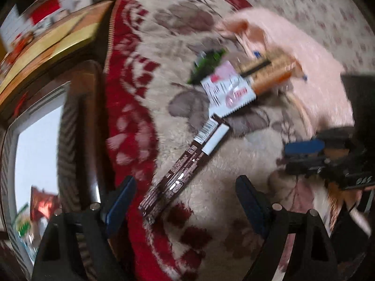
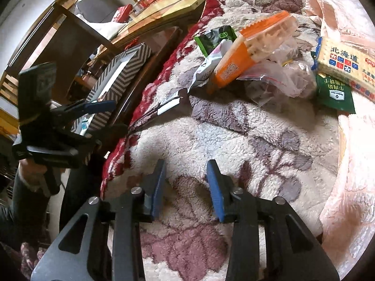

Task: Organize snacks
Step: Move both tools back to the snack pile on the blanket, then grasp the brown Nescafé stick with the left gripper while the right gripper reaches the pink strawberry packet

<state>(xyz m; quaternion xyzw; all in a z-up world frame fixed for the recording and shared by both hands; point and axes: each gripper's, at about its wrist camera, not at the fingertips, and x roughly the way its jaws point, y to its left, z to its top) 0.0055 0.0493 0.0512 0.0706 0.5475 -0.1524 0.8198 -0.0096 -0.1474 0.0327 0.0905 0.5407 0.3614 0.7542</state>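
Note:
A long brown chocolate bar [image 1: 178, 171] lies slanted on the fleece blanket [image 1: 211, 210]. Its near end sits between the fingers of my left gripper [image 1: 185, 201], which stands wide open and does not touch it. Beyond it lie a white-and-pink packet [image 1: 227, 89], a green packet [image 1: 206, 63] and an orange pack [image 1: 269, 75]. My right gripper [image 2: 186, 171] hovers over bare blanket [image 2: 211, 135], partly open with nothing between its pads. Ahead of it sits the pile: orange pack [image 2: 234, 65], green packet [image 2: 215, 37], clear bag [image 2: 281, 79], cracker pack [image 2: 342, 63], dark green packet [image 2: 335, 96].
A chevron-striped box [image 2: 117, 75] stands off the blanket's left edge, with a red packet [image 1: 44, 206] inside it. A wooden table [image 2: 164, 7] lies behind. Pink quilted cloth [image 2: 351, 164] borders the right. The left gripper [image 2: 112, 117] and a sleeve [image 2: 21, 201] show at the left.

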